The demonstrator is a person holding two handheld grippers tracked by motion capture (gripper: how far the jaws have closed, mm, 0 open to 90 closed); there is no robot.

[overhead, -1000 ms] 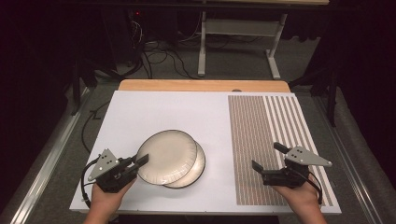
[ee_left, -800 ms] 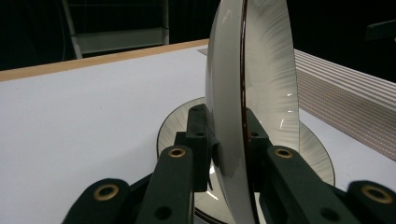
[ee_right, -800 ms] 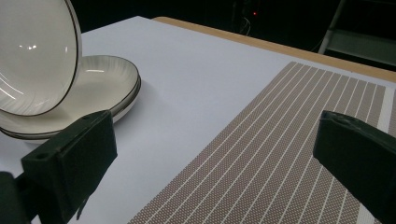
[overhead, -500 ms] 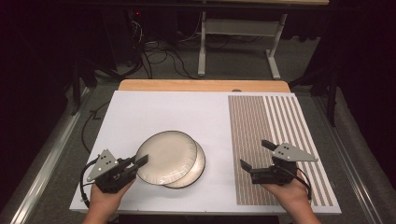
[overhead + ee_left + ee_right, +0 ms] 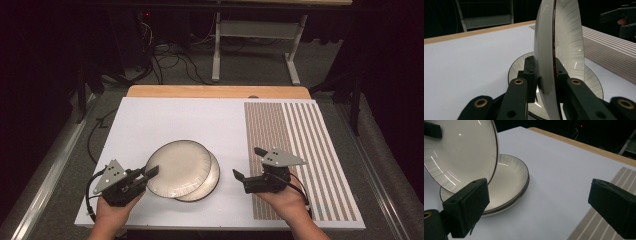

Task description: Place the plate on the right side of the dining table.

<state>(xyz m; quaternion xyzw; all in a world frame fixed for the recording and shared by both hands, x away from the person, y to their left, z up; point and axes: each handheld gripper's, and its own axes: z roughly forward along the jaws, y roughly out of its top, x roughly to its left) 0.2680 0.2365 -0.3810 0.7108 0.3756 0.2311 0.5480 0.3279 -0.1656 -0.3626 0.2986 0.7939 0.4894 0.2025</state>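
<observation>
— Where do things stand on your left?

— My left tool (image 5: 150,173) is clamped on the rim of the top plate (image 5: 178,167). In the left gripper view the plate (image 5: 559,50) stands on edge between the two black jaws, one pad on each face of the rim, pressed tight. From the high view that plate sits lifted and tilted over the lower plate (image 5: 212,180), covering most of it.

— And the lower plate?

— It lies flat on the white bench (image 5: 175,120), near the front edge, a little left of the middle. In the right gripper view I see the lower plate (image 5: 509,177) resting on the bench, with the top plate (image 5: 461,152) leaning above its left part. Whether the two touch, I cannot tell.

— Your right tool?

— My right tool (image 5: 246,162) has its jaws wide apart with nothing between them. It hangs just right of the plates, at the edge of the striped mat (image 5: 300,150), pointing towards them. In its own view the two pads stand far from each other at the bottom corners, the plates beyond the left one and the mat (image 5: 599,227) under the right one.

— Anything else on the bench?

— The mat covers its right part; a wooden strip (image 5: 215,91) runs along the far edge.
</observation>
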